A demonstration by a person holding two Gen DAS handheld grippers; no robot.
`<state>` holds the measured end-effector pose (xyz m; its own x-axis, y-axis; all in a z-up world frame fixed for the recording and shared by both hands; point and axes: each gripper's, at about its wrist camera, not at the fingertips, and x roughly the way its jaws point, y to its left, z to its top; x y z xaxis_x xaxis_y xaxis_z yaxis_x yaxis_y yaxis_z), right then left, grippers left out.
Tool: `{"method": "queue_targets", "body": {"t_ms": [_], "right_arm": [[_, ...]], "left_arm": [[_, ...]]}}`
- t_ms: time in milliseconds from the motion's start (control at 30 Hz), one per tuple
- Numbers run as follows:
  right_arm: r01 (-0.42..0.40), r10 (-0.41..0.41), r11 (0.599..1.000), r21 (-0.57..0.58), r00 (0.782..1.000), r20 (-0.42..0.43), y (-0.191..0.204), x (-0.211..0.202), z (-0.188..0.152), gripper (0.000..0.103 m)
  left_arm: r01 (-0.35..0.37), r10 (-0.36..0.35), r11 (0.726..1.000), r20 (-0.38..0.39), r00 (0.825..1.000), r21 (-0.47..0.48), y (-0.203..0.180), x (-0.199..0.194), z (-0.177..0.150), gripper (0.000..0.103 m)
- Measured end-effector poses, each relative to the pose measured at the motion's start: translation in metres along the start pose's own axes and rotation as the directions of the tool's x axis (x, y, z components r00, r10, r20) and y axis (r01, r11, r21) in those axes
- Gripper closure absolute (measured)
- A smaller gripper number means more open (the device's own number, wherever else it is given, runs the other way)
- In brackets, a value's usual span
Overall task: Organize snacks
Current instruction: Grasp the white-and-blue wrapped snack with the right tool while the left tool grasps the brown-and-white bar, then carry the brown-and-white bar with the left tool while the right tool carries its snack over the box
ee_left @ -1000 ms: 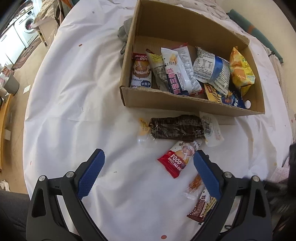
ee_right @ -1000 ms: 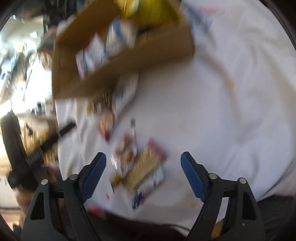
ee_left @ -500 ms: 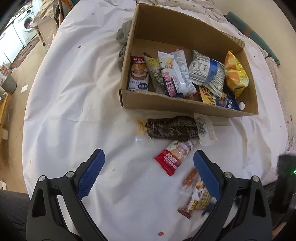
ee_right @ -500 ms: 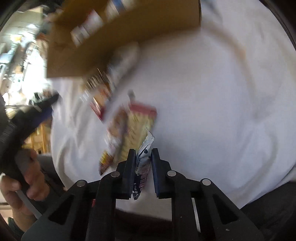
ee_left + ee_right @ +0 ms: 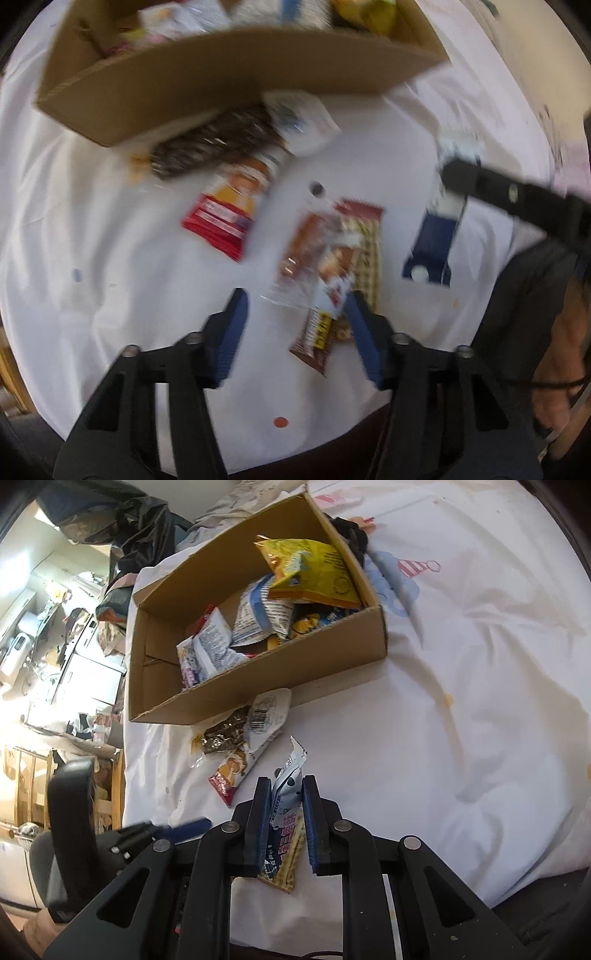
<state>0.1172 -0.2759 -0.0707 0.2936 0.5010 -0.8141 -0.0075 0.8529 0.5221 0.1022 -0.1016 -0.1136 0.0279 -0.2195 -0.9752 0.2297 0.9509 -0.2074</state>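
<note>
Now | right gripper clamped on blue-white snack packet, lower centre | left gripper jaws apart, probably over loose wrappers; blurred | cardboard box upper left

A round table covered with a white cloth is carrying everything. A cardboard box is standing directly on the cloth. Just in front of its near wall a dark brown packet and a white packet with a barcode are lying, touching each other. A red packet is lying beside them. In the left wrist view, an orange-brown packet and a checked packet are also resting on the cloth, overlapping each other.
</note>
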Motion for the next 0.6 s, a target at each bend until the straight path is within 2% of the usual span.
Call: {"method": "queue_targets", "body": {"t_ms": [67,133,167,267,400,500,600], "right_arm": [[0.0,0.0,1.0,0.002,1.0,-0.001,0.001,0.003,0.001,0.085],[-0.001,0.001,1.0,-0.002,1.0,-0.002,0.002,0.004,0.002,0.085],[0.0,0.0,1.0,-0.005,1.0,-0.002,0.001,0.003,0.001,0.085],[-0.003,0.003,1.0,-0.008,1.0,0.0,0.002,0.002,0.0,0.085],[-0.022,0.022,1.0,-0.002,1.0,0.012,0.002,-0.002,0.0,0.085],[-0.033,0.033,0.999,-0.001,0.999,0.028,0.003,-0.007,0.0,0.085],[-0.052,0.053,0.999,-0.003,0.998,0.047,0.006,-0.012,0.002,0.085]], "left_arm": [[-0.004,0.004,1.0,-0.03,1.0,0.026,-0.008,0.01,-0.003,0.064],[-0.005,0.007,0.999,-0.035,0.999,0.047,-0.012,0.015,-0.004,0.071],[-0.025,0.028,0.997,-0.041,0.999,0.073,-0.015,0.017,-0.005,0.088],[-0.028,0.032,0.996,-0.041,0.999,0.085,-0.016,0.012,-0.008,0.089],[-0.002,0.002,1.0,0.001,1.0,0.024,-0.003,-0.011,-0.016,0.089],[-0.002,0.003,1.0,0.066,0.998,-0.008,0.005,-0.035,-0.023,0.089],[-0.052,0.058,0.998,0.148,0.987,-0.041,0.011,-0.059,-0.032,0.089]]}}
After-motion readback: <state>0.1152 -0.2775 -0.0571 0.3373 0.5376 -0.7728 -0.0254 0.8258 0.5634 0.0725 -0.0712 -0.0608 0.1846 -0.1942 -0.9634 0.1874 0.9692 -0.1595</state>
